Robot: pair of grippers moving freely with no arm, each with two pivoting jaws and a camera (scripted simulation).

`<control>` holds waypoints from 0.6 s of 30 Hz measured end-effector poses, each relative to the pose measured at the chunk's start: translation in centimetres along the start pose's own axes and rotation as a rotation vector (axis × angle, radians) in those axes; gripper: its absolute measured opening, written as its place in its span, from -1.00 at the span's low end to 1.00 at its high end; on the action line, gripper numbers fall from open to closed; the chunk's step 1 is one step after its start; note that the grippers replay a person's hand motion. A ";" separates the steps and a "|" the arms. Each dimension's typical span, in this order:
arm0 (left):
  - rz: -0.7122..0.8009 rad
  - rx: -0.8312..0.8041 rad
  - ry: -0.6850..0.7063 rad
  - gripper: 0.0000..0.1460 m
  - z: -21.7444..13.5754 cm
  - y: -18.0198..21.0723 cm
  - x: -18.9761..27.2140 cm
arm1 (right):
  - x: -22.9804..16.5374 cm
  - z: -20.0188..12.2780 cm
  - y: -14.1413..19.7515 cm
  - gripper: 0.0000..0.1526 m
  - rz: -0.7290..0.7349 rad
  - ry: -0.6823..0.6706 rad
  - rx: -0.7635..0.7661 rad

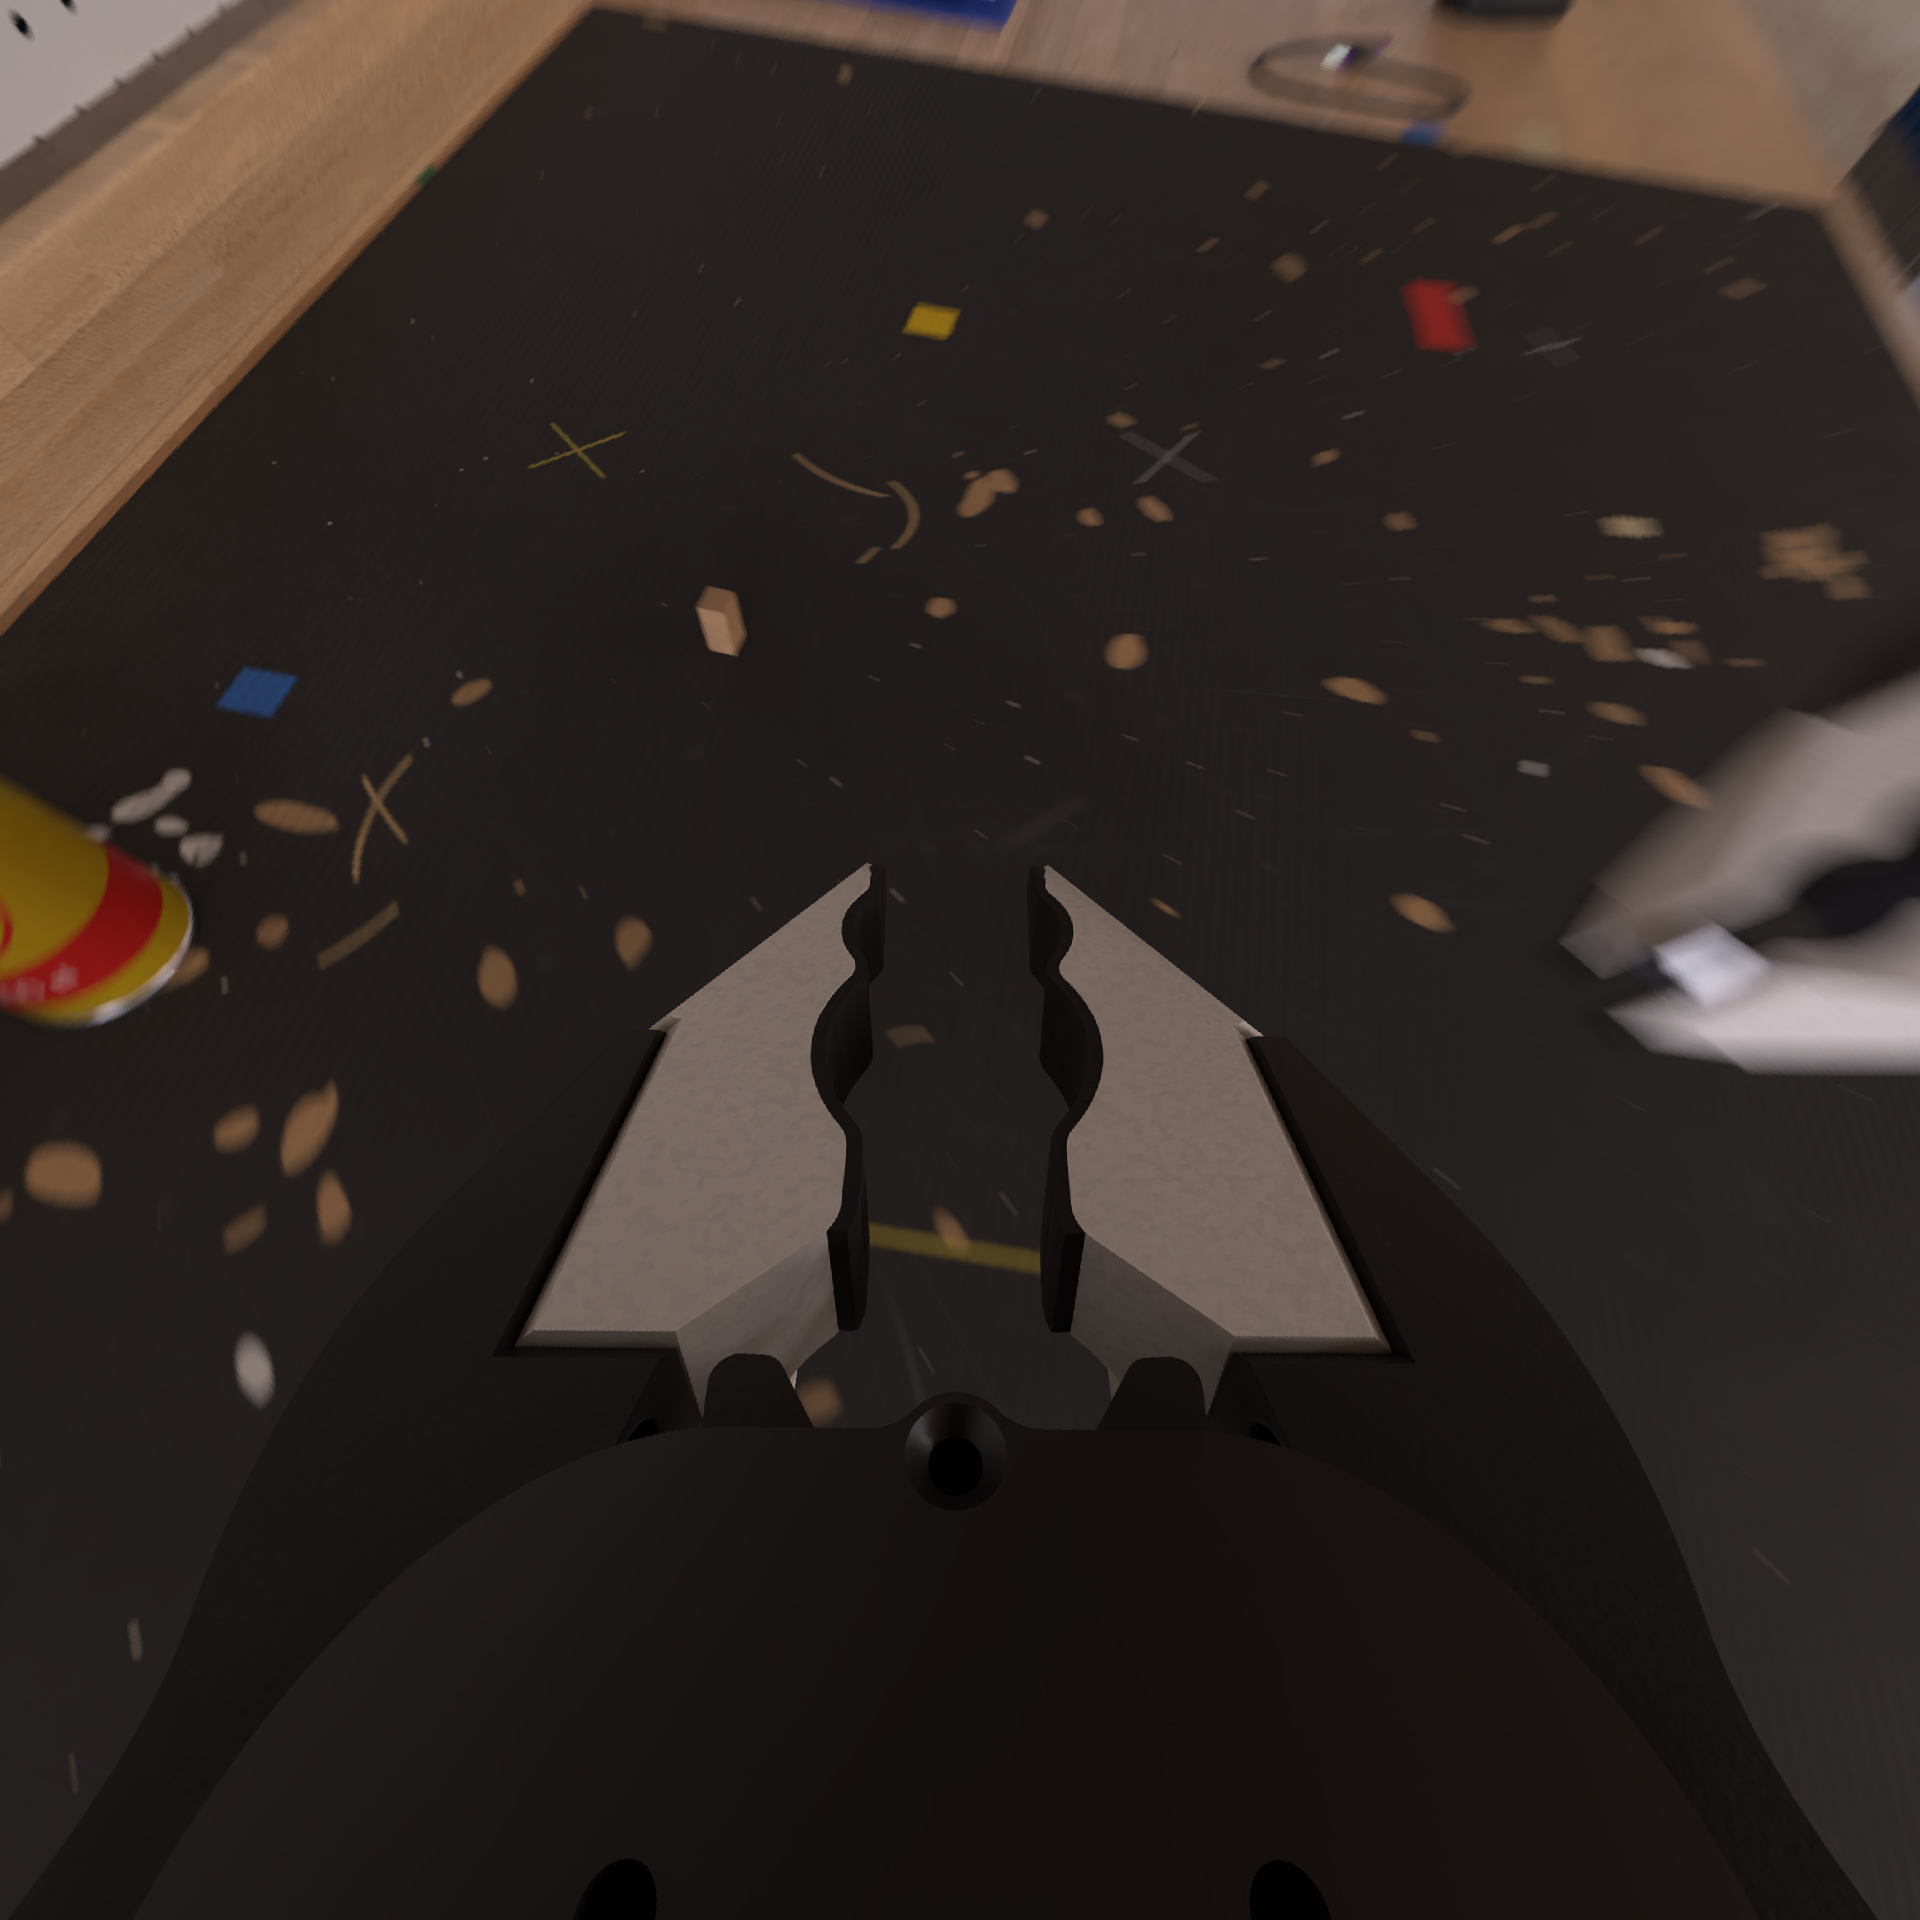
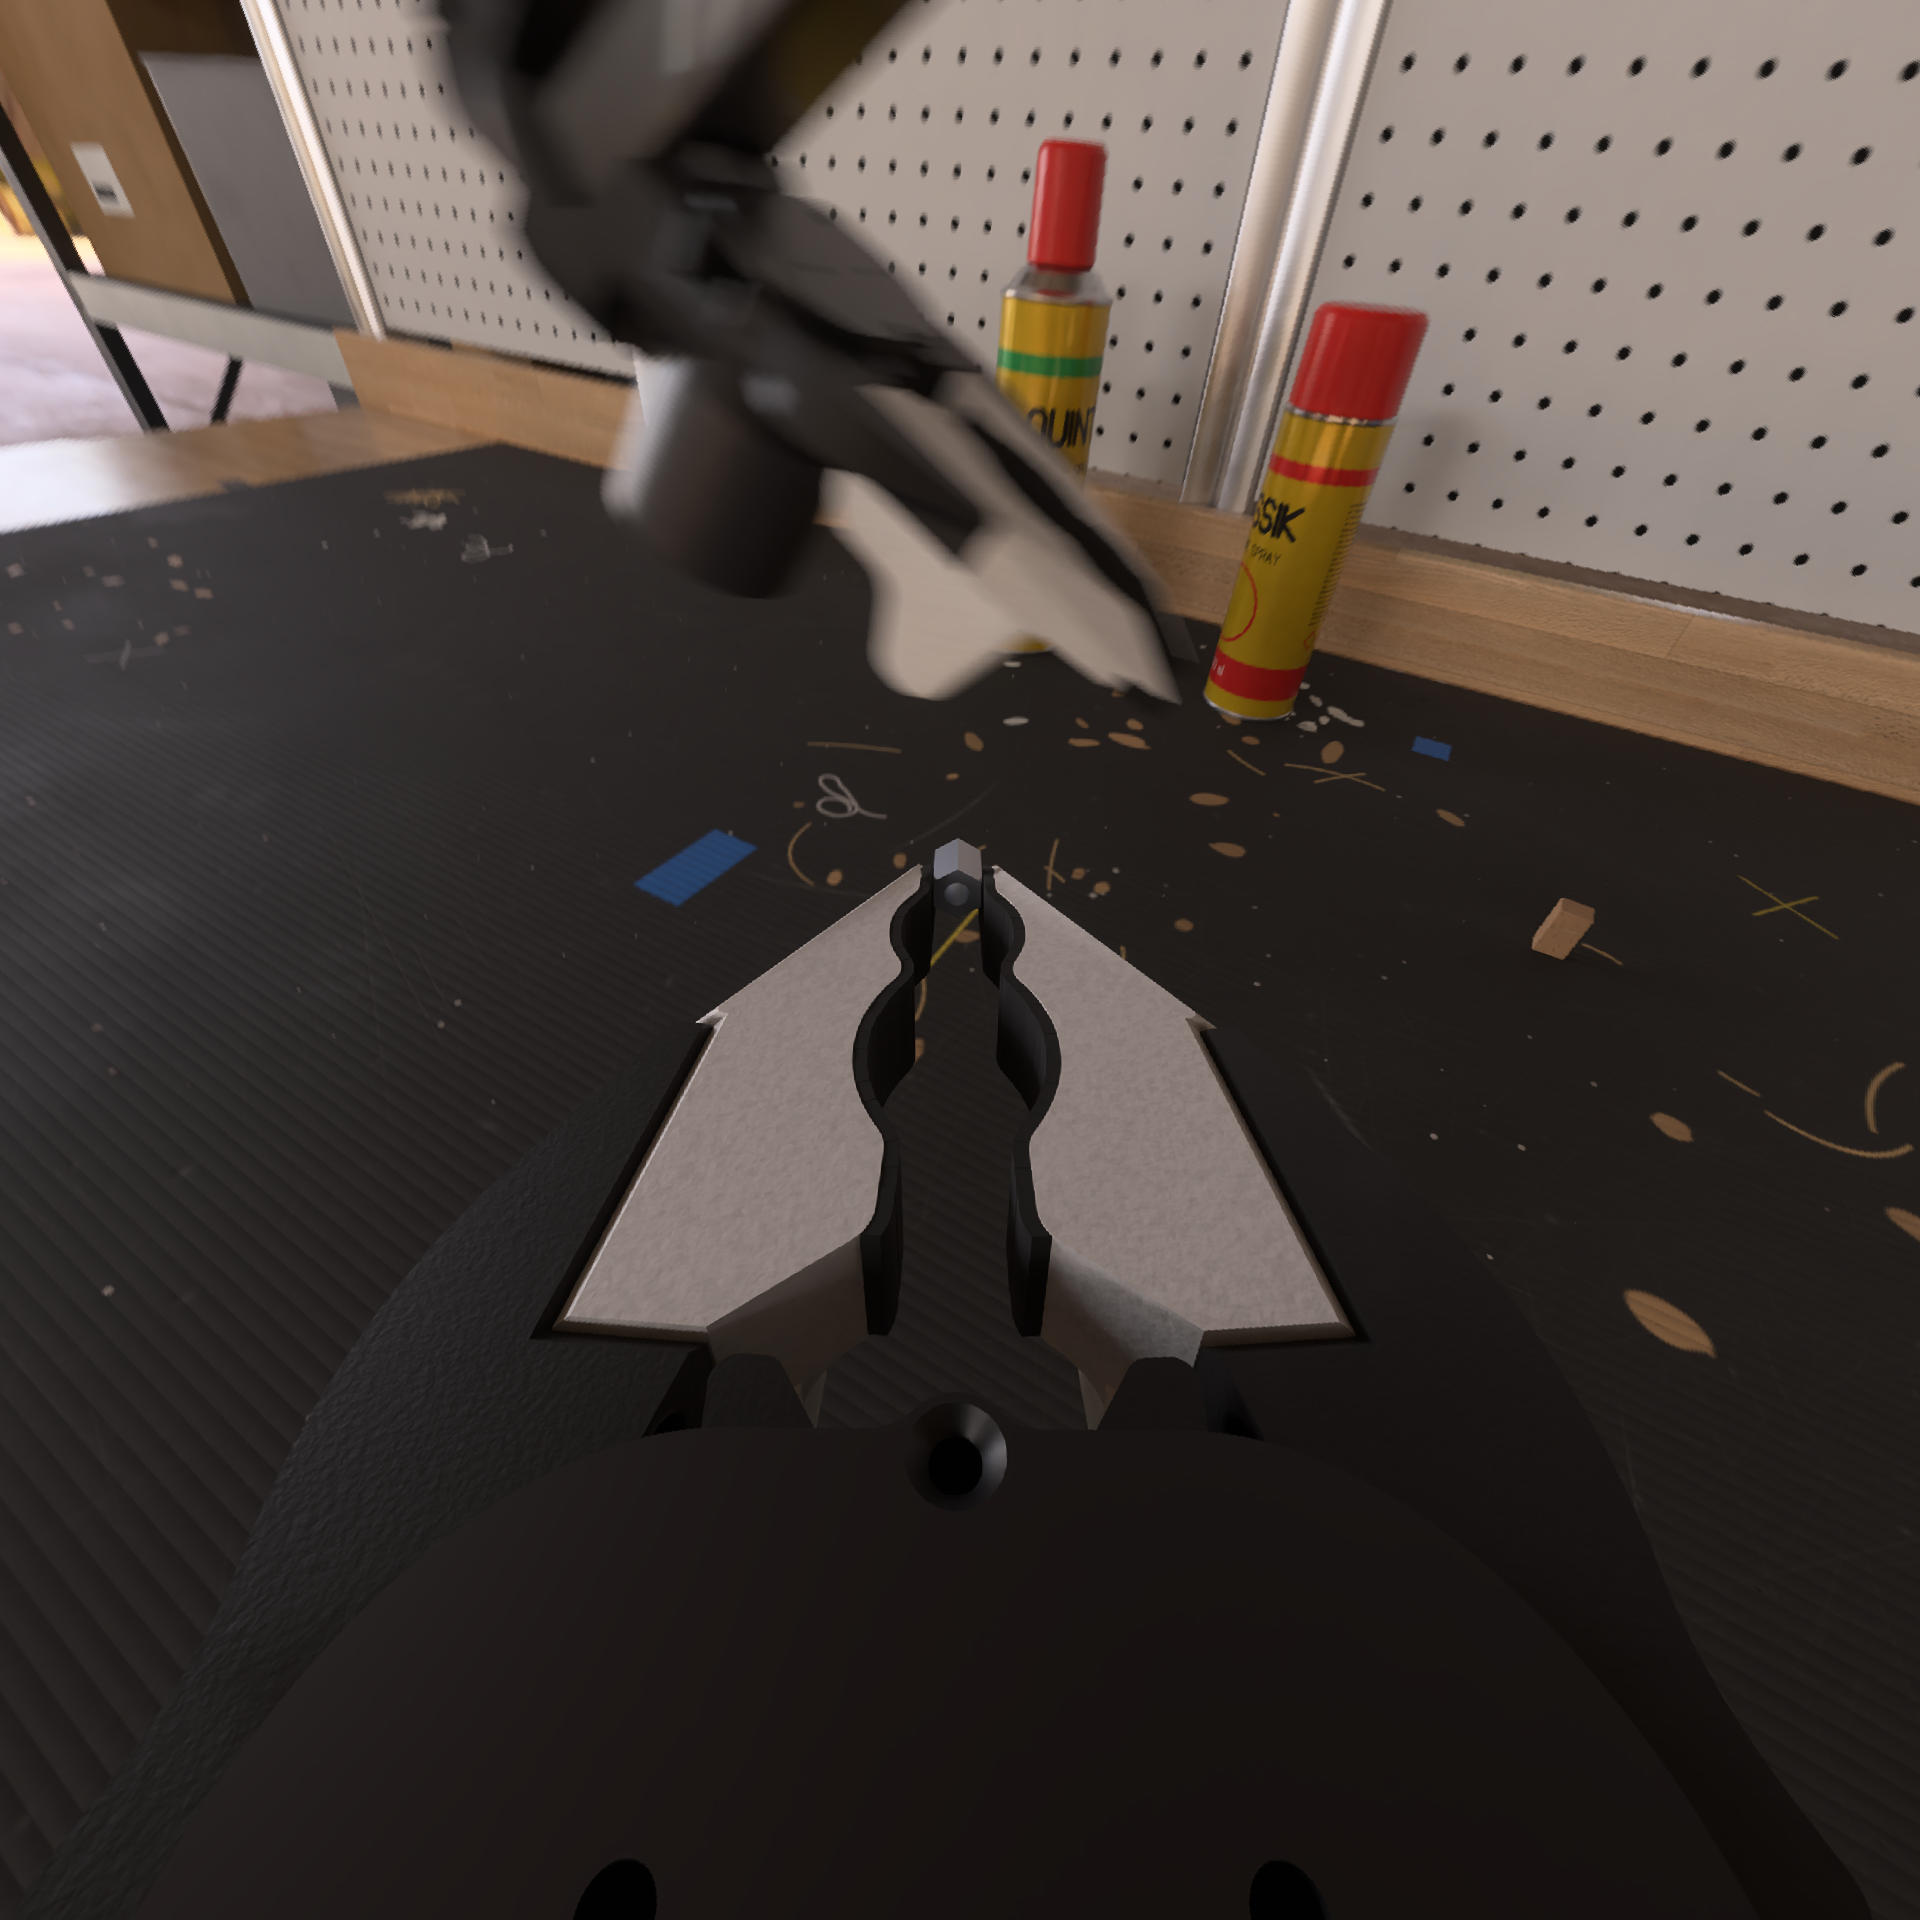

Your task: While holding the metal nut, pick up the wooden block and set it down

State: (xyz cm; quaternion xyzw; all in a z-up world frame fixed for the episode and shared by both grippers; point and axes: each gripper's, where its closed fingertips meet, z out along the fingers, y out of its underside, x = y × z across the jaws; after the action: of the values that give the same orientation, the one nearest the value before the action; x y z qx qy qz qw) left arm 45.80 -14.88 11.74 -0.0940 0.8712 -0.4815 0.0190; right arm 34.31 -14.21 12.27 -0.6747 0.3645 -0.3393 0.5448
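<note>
A small wooden block lies on the black mat, ahead and a little left of my left gripper, which is open and empty above the mat. The block also shows in the right wrist view, far to the right. My right gripper is shut on a small grey metal nut held at its fingertips above the mat. The right gripper appears blurred at the right edge of the left wrist view, with the nut between its tips. The left gripper appears blurred in the right wrist view.
Two yellow spray cans with red caps stand by the pegboard wall; one shows at the left edge. Blue, yellow and red patches and wood chips dot the mat. A wooden bench edge borders it.
</note>
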 end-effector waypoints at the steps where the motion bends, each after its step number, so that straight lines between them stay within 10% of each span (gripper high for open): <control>1: 0.013 -0.033 -0.015 -0.62 2.7 -0.5 -1.3 | -0.3 0.2 0.3 -0.90 -0.018 -0.002 -0.017; 10: 0.062 -0.174 -0.058 -0.62 19.9 -3.7 -10.0 | -1.0 0.7 1.0 -0.90 -0.046 -0.032 -0.047; 18: 0.098 -0.234 0.058 -0.60 23.1 -4.1 -9.3 | -1.3 0.6 0.7 -0.90 -0.037 -0.058 -0.035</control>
State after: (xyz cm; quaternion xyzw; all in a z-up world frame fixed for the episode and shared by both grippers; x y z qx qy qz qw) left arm 58.38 -34.62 2.24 -0.0388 0.9252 -0.3775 0.0064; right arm 34.11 -12.91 11.39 -0.7001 0.3421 -0.3233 0.5369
